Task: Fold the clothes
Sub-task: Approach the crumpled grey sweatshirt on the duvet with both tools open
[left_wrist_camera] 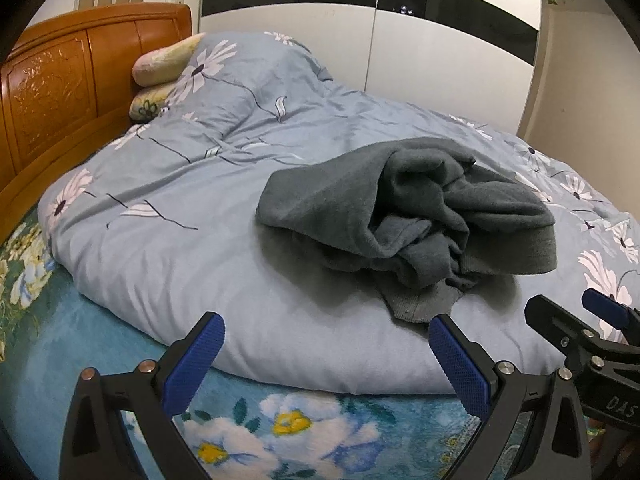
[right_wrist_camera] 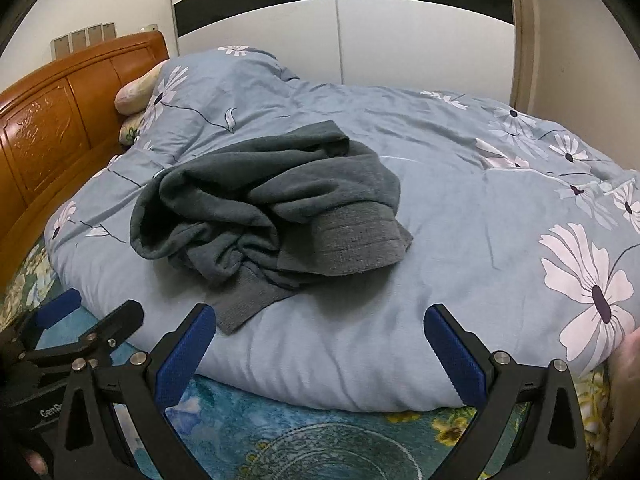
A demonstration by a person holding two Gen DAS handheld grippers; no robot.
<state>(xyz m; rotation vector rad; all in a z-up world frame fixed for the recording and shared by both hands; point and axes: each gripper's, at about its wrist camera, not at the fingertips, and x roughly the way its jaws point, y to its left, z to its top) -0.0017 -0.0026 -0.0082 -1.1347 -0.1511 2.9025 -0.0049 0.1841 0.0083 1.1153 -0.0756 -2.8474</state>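
Note:
A dark grey sweater [left_wrist_camera: 408,220] lies crumpled in a heap on the light blue flowered duvet [left_wrist_camera: 200,184]; a ribbed cuff hangs toward the duvet's near edge. It also shows in the right wrist view [right_wrist_camera: 264,208]. My left gripper [left_wrist_camera: 326,346] is open and empty, just short of the duvet's near edge, with the sweater ahead and to the right. My right gripper [right_wrist_camera: 320,338] is open and empty, with the sweater ahead and to the left. Each gripper shows at the edge of the other's view, the right one [left_wrist_camera: 580,320] and the left one [right_wrist_camera: 92,312].
The duvet [right_wrist_camera: 480,208] is piled on a bed with a blue-green flowered sheet [left_wrist_camera: 280,432]. An orange wooden headboard [left_wrist_camera: 60,88] and pillows [left_wrist_camera: 160,68] stand at the left. A white and black wardrobe [left_wrist_camera: 360,40] is behind the bed.

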